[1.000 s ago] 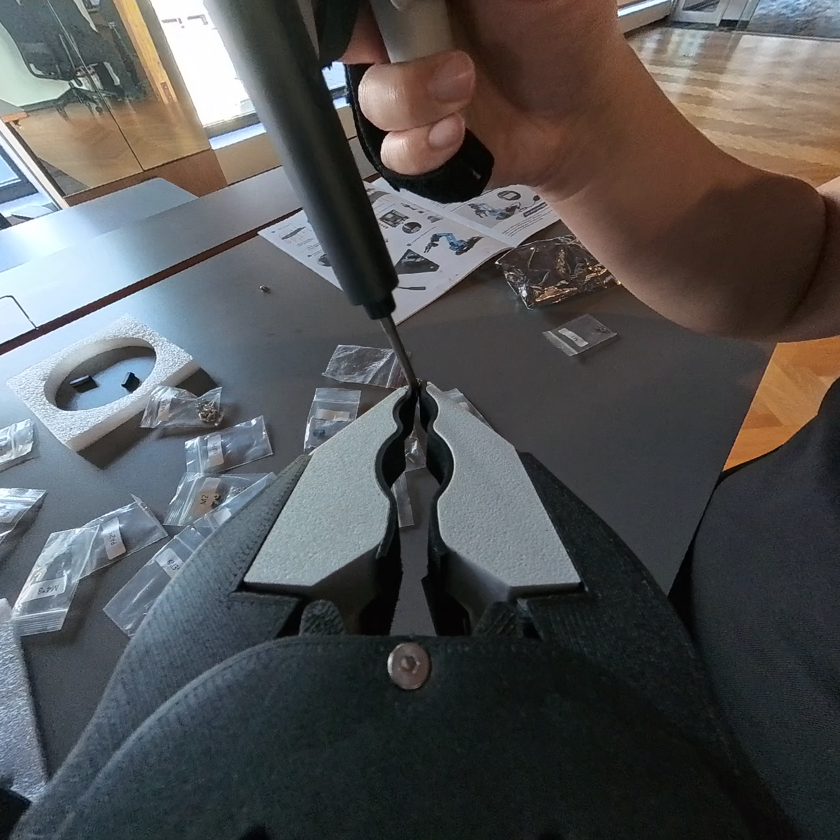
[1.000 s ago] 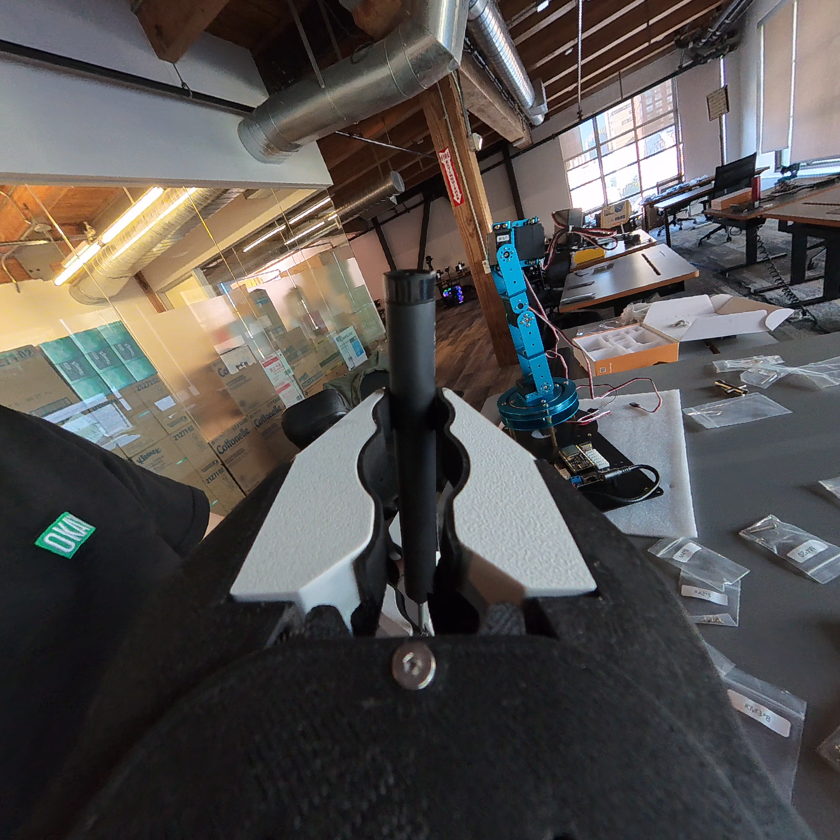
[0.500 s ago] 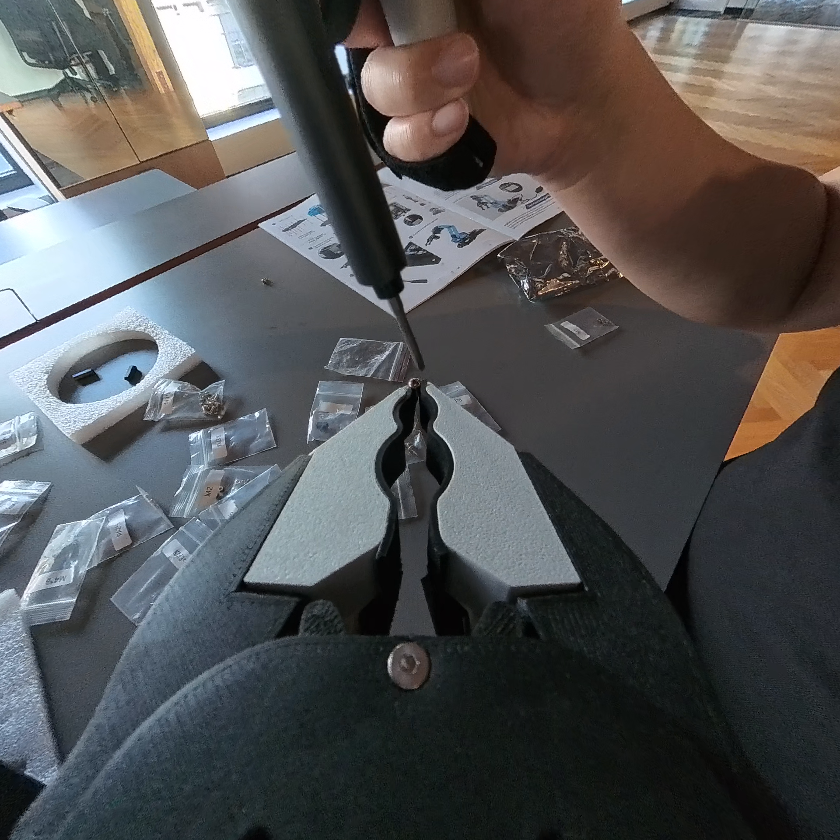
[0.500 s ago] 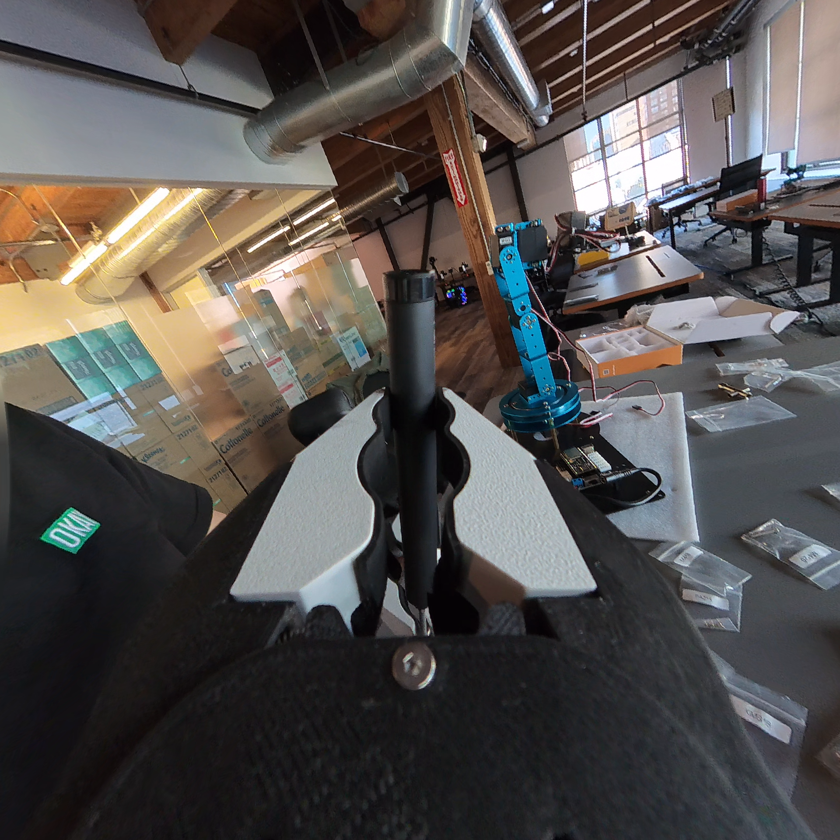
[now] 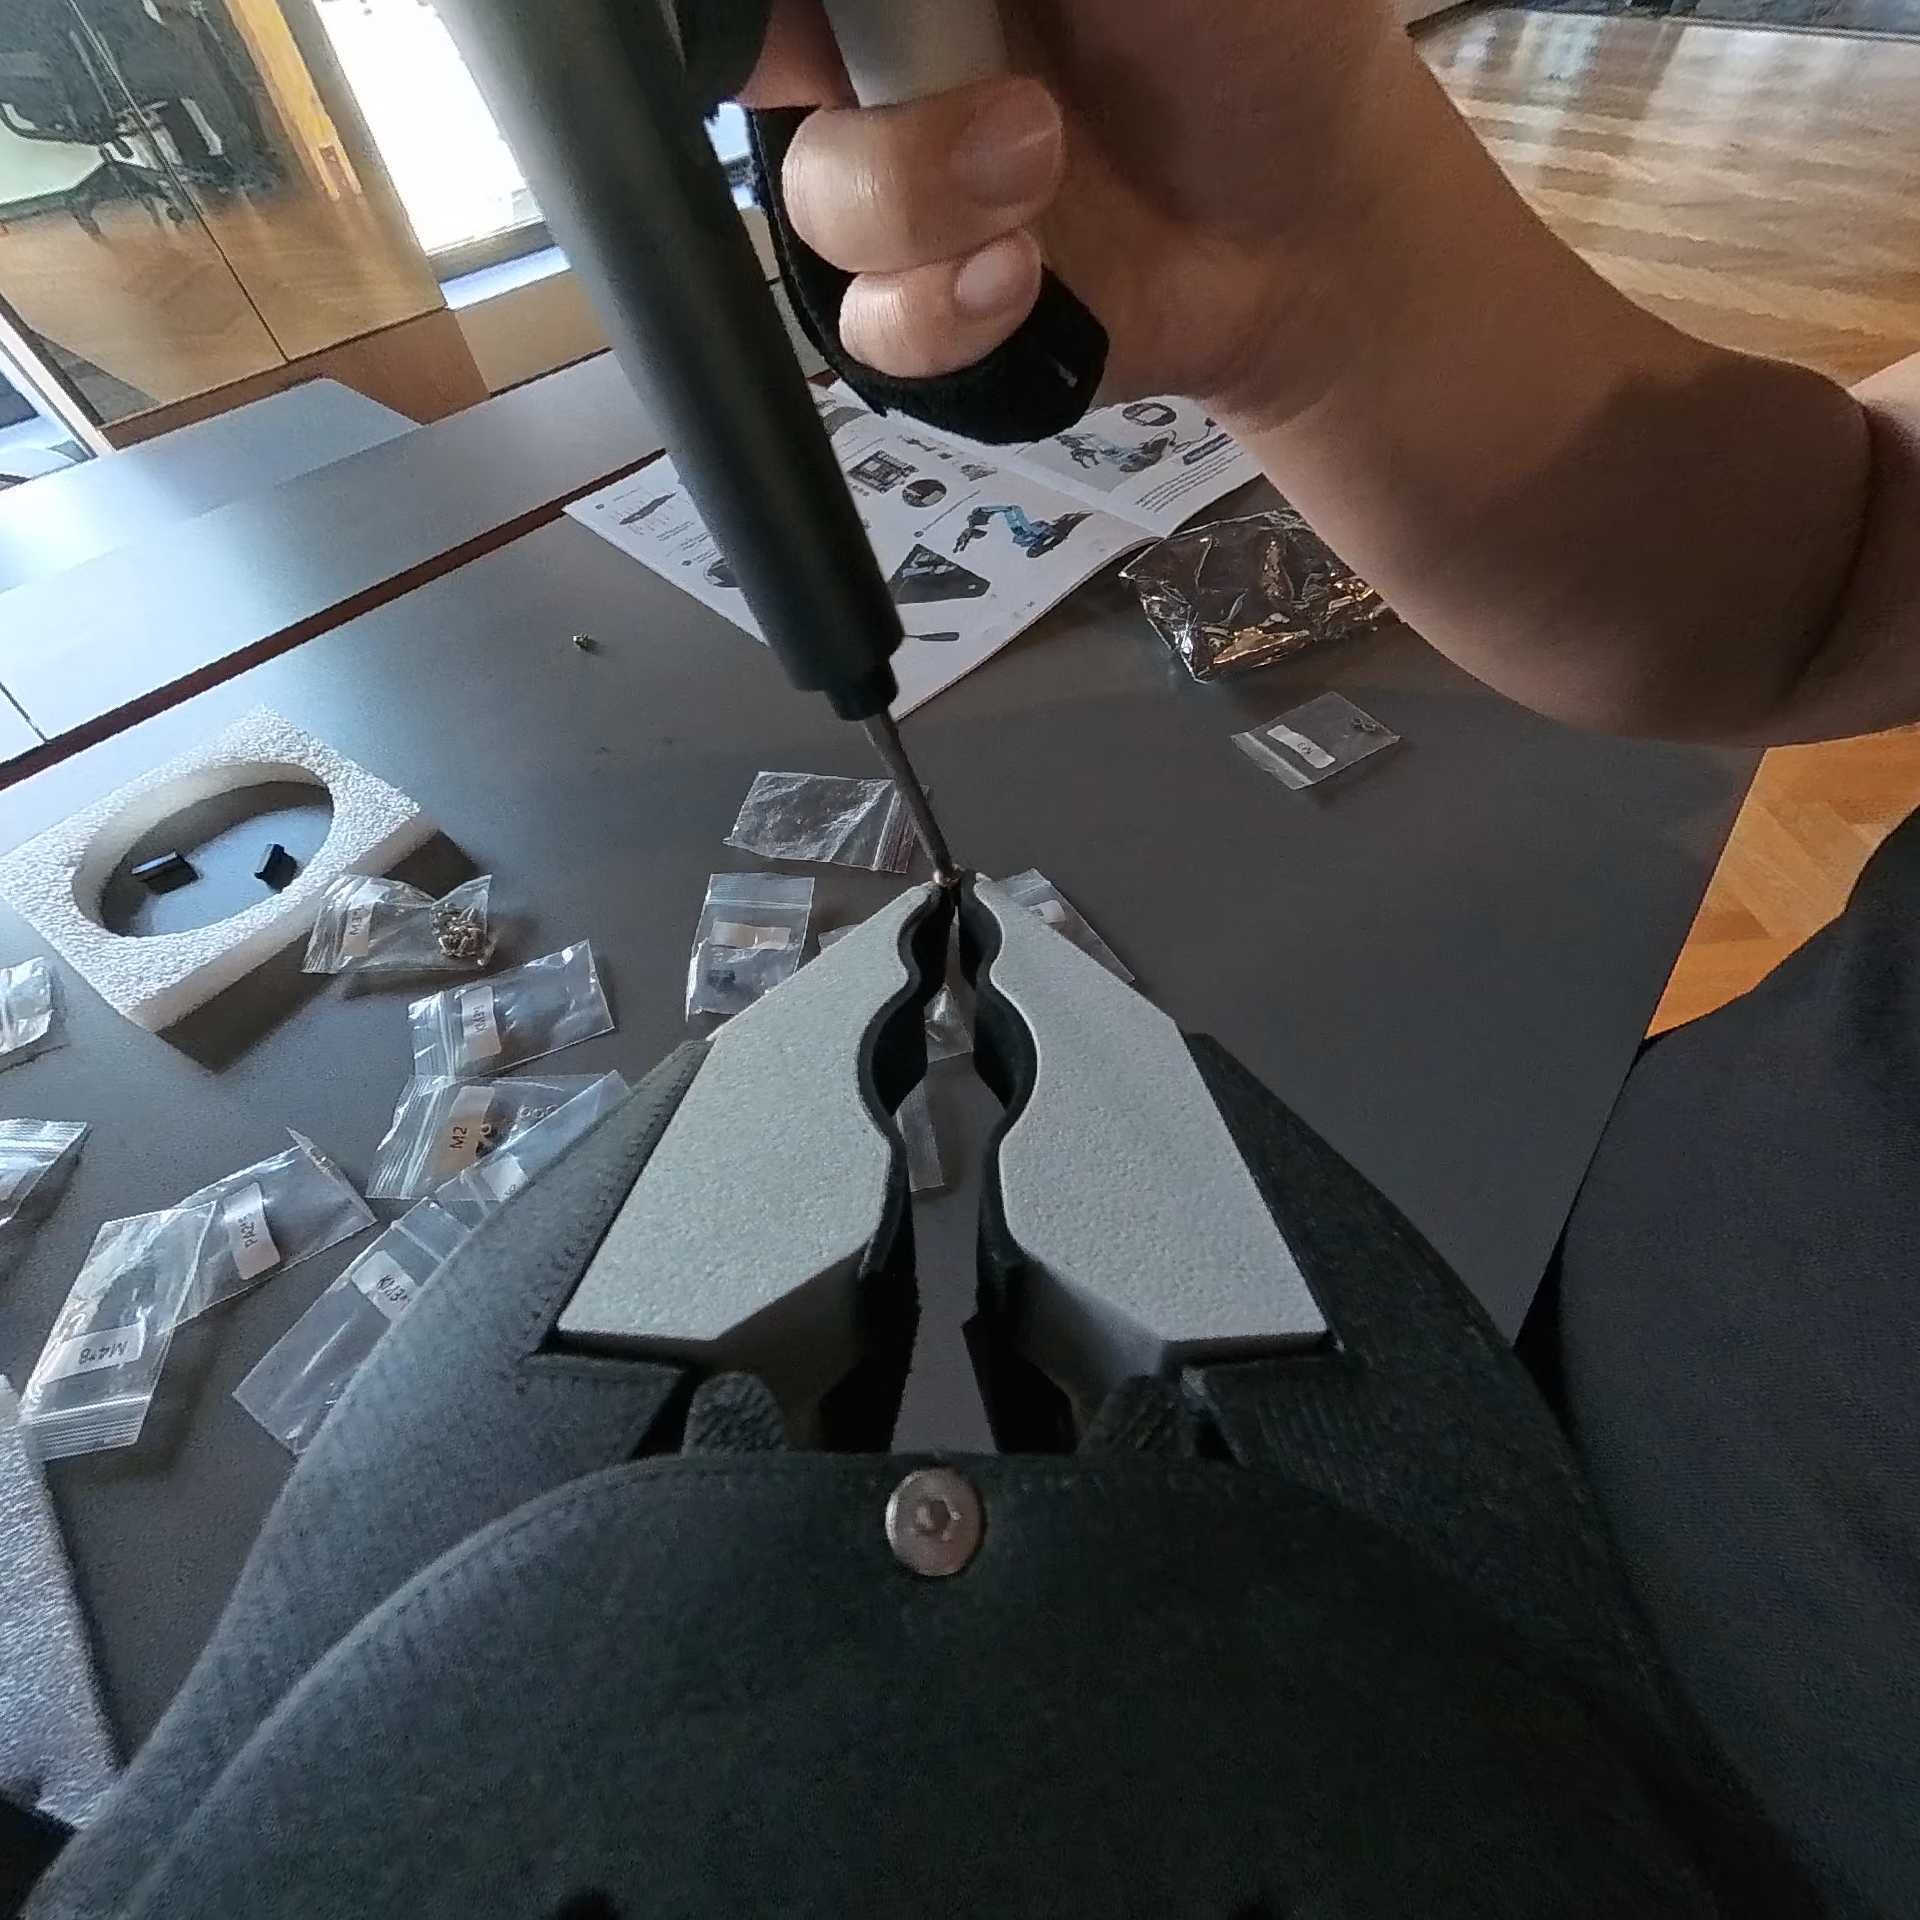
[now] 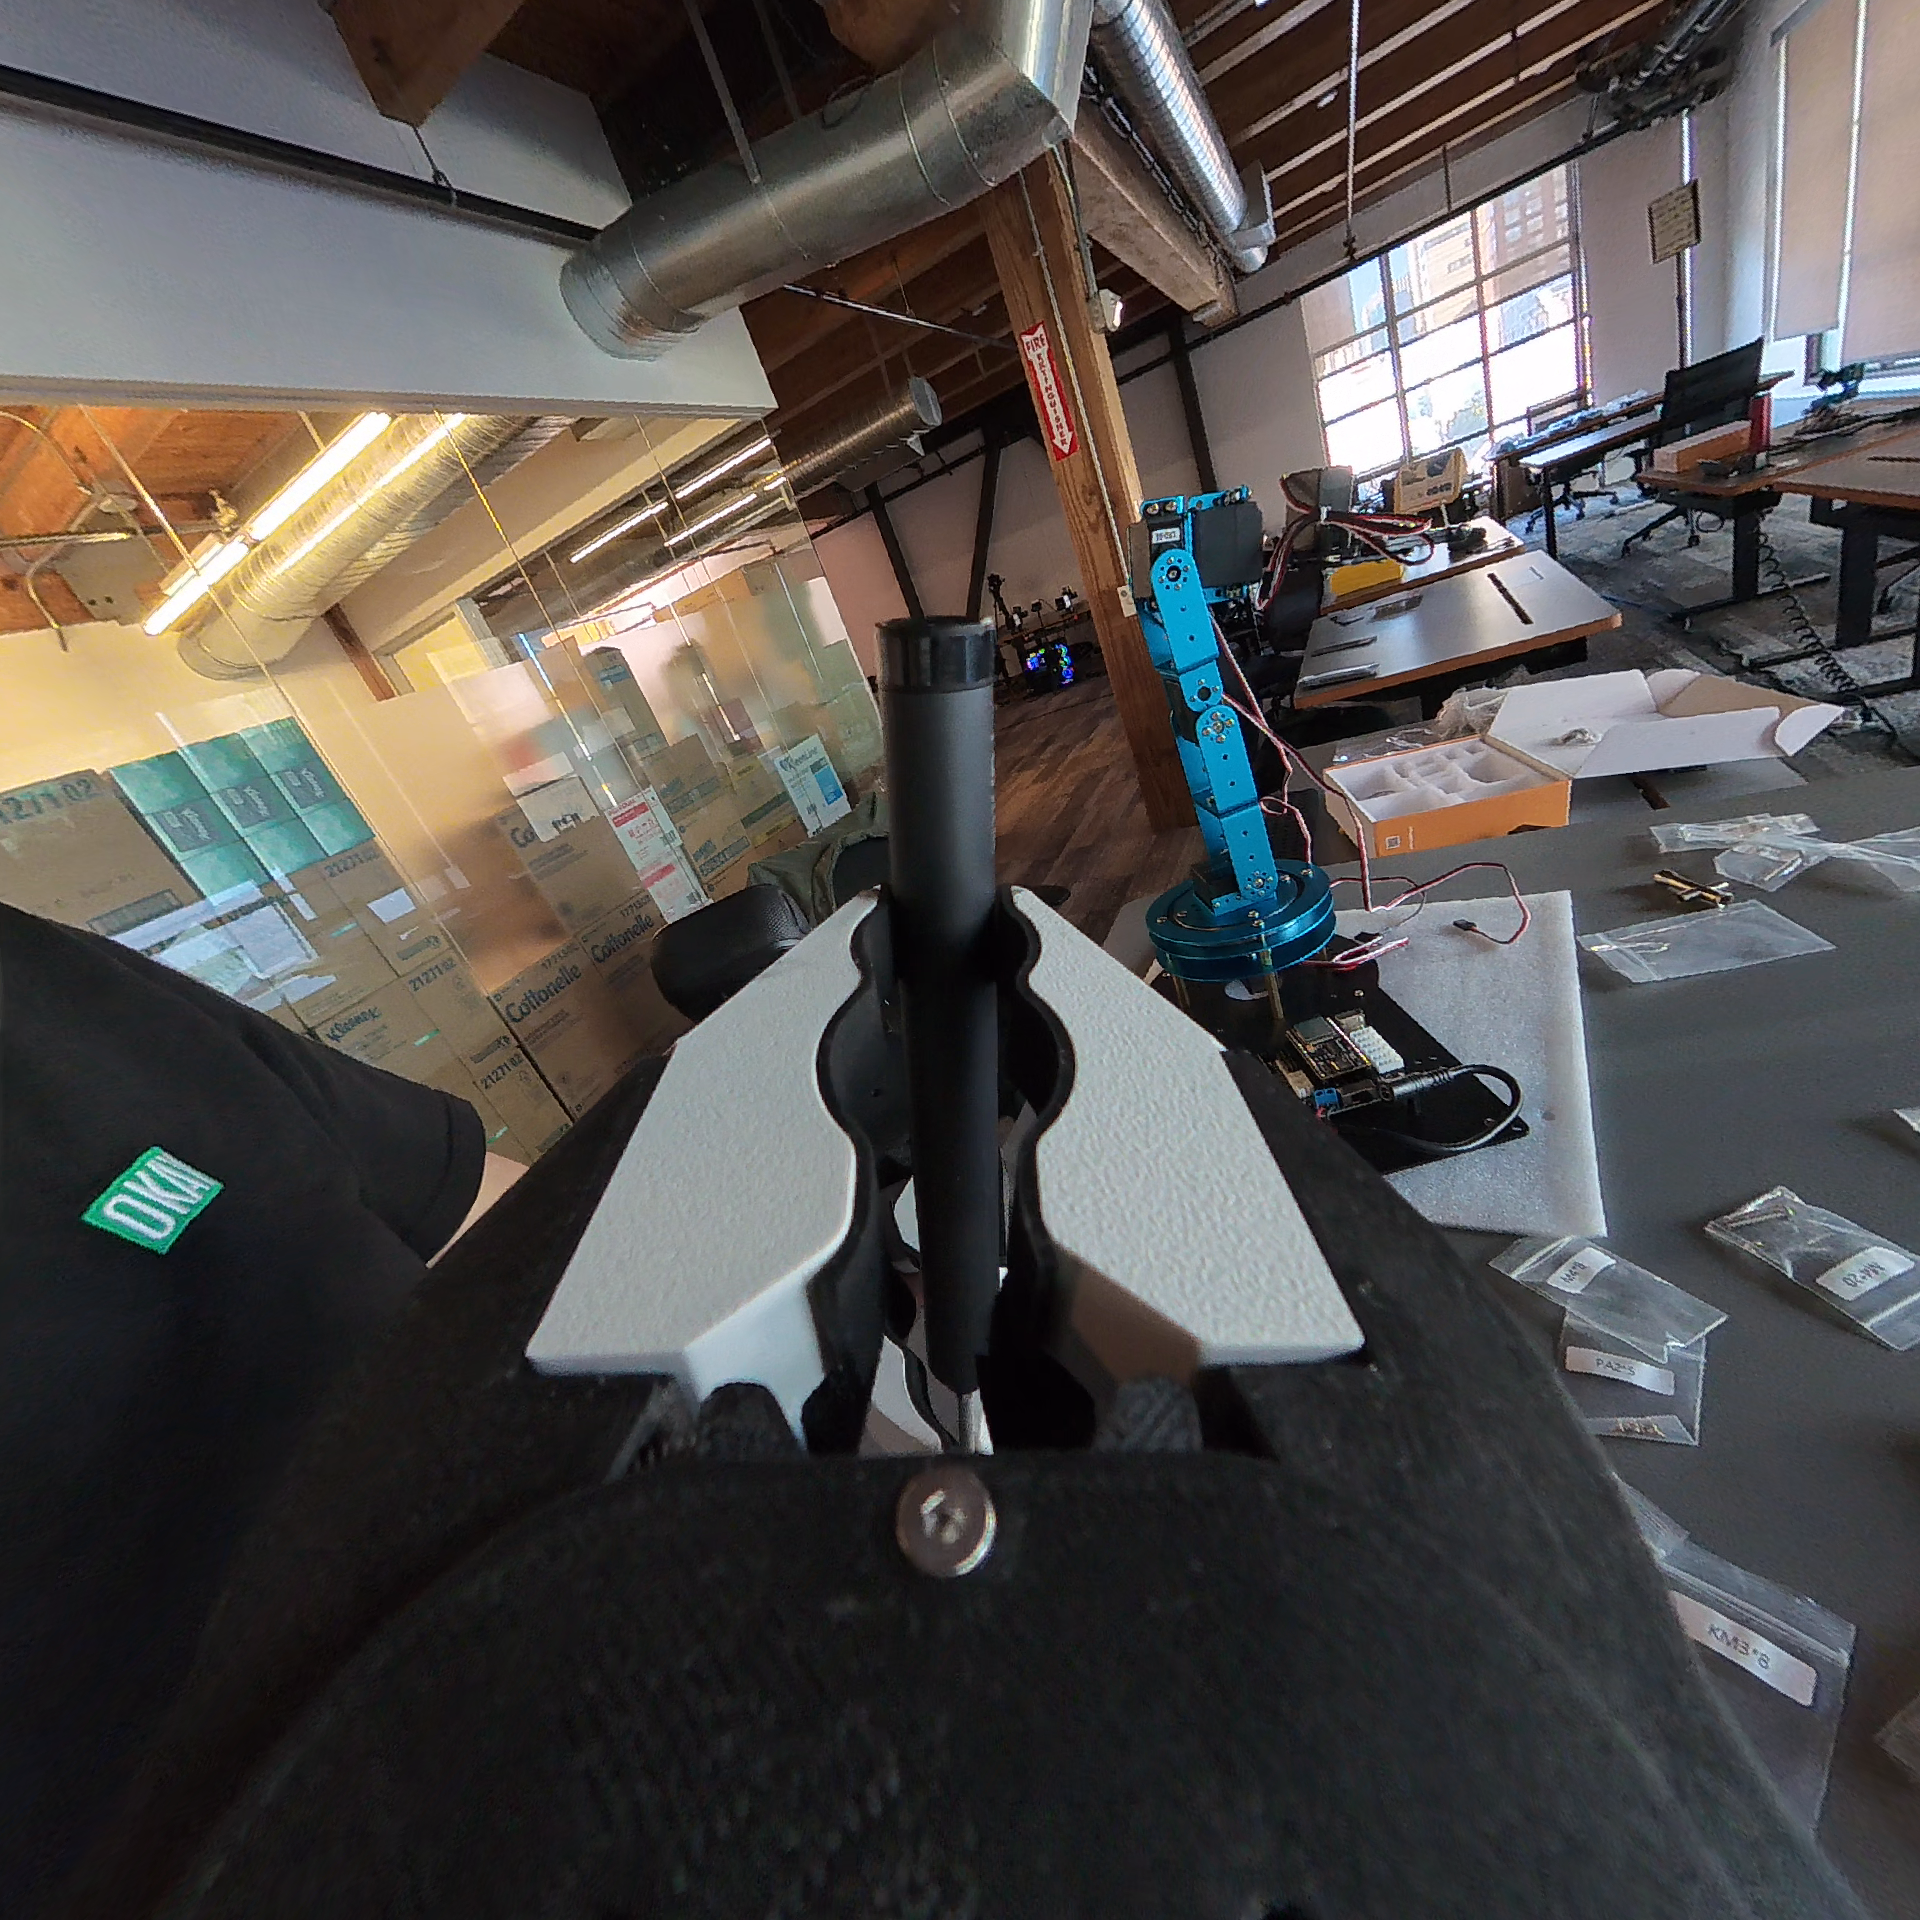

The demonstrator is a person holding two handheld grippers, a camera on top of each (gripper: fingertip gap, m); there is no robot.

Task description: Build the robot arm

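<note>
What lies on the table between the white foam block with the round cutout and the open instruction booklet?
In the left wrist view, the table between the foam block and the booklet is bare but for one tiny loose screw.

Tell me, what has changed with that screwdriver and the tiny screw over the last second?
The screwdriver tip lifted off the small screw half a second ago and has now come back down onto it. The left hand-held gripper stays shut on the screw, and the right hand-held gripper stays shut on the screwdriver.
</note>
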